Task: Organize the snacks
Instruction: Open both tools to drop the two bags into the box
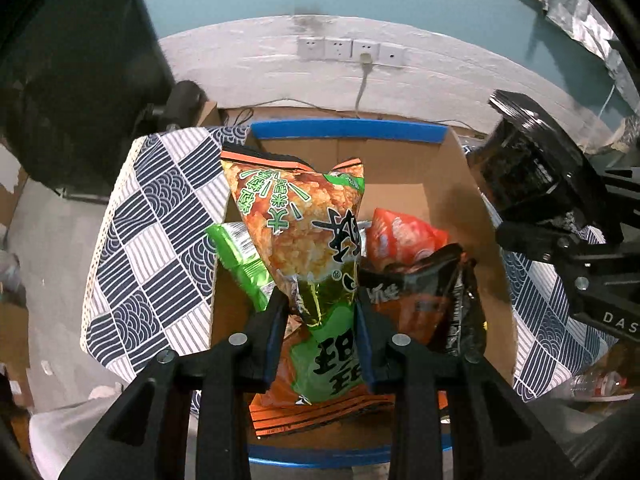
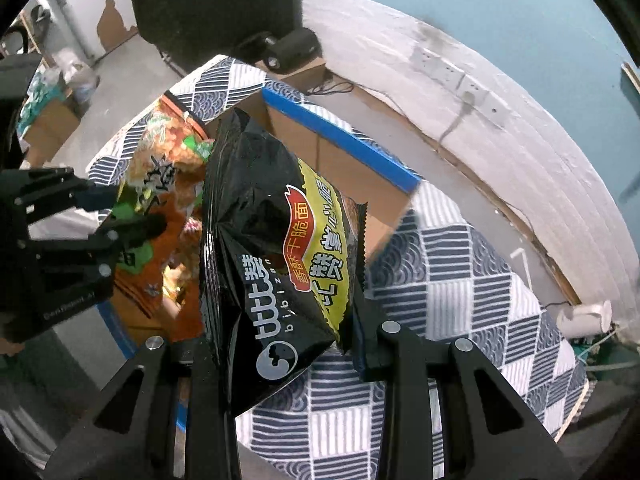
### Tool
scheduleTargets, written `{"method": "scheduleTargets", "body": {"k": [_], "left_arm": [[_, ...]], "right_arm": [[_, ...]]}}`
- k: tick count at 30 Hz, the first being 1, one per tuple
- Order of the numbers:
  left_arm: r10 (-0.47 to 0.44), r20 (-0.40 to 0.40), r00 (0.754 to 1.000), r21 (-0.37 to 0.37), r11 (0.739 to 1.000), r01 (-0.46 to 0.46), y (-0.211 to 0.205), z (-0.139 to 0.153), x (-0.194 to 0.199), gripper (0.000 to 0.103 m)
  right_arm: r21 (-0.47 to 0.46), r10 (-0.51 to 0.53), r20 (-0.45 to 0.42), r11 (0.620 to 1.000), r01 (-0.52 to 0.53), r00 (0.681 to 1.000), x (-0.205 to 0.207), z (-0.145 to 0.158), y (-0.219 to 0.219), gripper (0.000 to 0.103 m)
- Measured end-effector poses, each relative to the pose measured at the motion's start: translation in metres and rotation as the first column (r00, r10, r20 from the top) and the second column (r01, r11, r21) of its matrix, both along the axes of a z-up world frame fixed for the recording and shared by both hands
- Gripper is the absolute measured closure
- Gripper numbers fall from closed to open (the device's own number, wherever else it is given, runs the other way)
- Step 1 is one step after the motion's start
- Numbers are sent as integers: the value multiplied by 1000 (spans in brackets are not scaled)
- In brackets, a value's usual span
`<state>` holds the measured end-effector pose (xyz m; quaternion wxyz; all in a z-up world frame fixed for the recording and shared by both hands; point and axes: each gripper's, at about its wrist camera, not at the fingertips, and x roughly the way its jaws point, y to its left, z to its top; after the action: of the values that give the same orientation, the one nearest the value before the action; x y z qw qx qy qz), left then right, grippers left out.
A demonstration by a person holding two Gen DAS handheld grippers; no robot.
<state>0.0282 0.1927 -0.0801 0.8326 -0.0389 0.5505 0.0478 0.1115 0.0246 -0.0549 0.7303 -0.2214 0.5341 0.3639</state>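
Pinching an orange-green bag [image 1: 304, 224] between nearly closed fingers, the left claw [image 1: 322, 312] is holding it over the box [image 1: 348, 130]. Gripping a black bag [image 2: 276, 256], the right claw [image 2: 280, 344] is hanging just right of the box, over the checked worktop [image 2: 460, 280]. Three packets are already lying inside: green [image 1: 240, 256], red [image 1: 400, 236], dark [image 1: 436, 292]. These two bags seem to be what is left.

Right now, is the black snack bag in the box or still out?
Out. The right gripper holds the black snack bag in the air beside the cardboard box, over the patterned cloth.
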Motion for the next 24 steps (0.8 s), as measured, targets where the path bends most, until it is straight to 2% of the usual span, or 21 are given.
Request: {"method": "scheduleTargets", "body": {"k": [4,5,7,9,15,19,24], "left_arm": [[14,8,1000,-13,1000,-14,7,1,0,66],[20,10,1000,-16,1000,-20,9,2,0,62],[30,18,999,-6,1000,-30,12,3,-1,43],[34,30,999,10,999,-34,14,6,-2,37],[43,30,999,19,999,-44,18,11,-9,35],[57,58,997,21,998,-58,20,23,-19,24],[59,91,994,14,998,-61,19,39,-32,22]], "right_arm": [[6,1,-10,1000,-1,1000,0,-3,14,72],[12,-1,-14,1000,1,1000,1,-3,16,70],[17,1,-24,1000,0,1000,1,-3,19,66],[20,-3,-26,1000,3,1000,2,-2,20,52],[30,-14,-6,999,14,1000,-3,8,18,52],[34,-24,13,999,24,1000,-11,18,13,50],[65,-38,48,997,34,998,-22,38,4,43]]}}
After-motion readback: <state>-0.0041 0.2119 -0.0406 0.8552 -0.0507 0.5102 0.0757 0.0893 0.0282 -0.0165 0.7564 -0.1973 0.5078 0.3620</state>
